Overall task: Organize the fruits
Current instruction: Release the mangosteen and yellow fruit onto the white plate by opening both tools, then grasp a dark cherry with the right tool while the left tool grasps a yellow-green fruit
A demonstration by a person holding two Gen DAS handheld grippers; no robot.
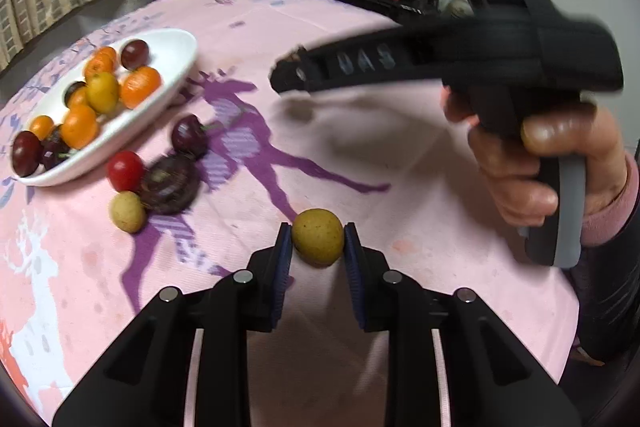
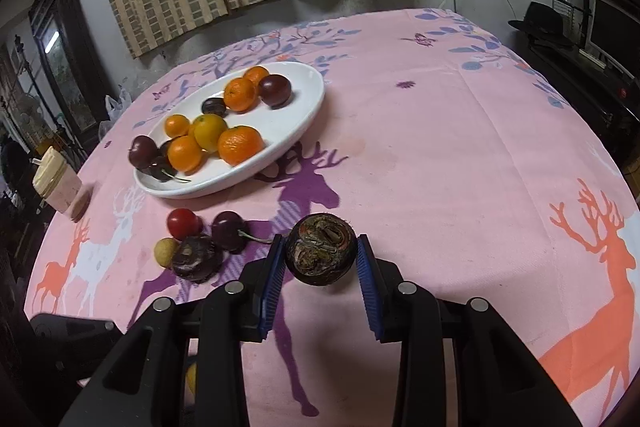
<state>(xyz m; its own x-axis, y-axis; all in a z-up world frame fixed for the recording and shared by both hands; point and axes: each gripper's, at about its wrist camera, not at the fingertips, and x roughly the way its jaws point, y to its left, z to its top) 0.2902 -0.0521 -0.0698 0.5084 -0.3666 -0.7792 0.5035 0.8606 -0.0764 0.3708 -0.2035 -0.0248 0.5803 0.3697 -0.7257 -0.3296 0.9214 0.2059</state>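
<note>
My left gripper [image 1: 317, 241] is shut on a small tan round fruit [image 1: 317, 237], held above the pink cloth. My right gripper [image 2: 320, 253] is shut on a dark brown water chestnut [image 2: 321, 253]; the right gripper also shows blurred in the left wrist view [image 1: 286, 73], above the table. A white oval plate [image 2: 296, 107] holds several oranges, dark cherries and a yellow fruit. Beside the plate lie a red cherry tomato [image 2: 182, 223], a dark cherry [image 2: 228, 229], another water chestnut [image 2: 196, 259] and a tan fruit [image 2: 166, 251].
The table wears a pink cloth with deer prints [image 2: 440, 147]. A pale cup with a lid [image 2: 56, 183] stands at the table's left edge. Curtains hang behind; a monitor and shelves [image 2: 608, 27] stand at the right.
</note>
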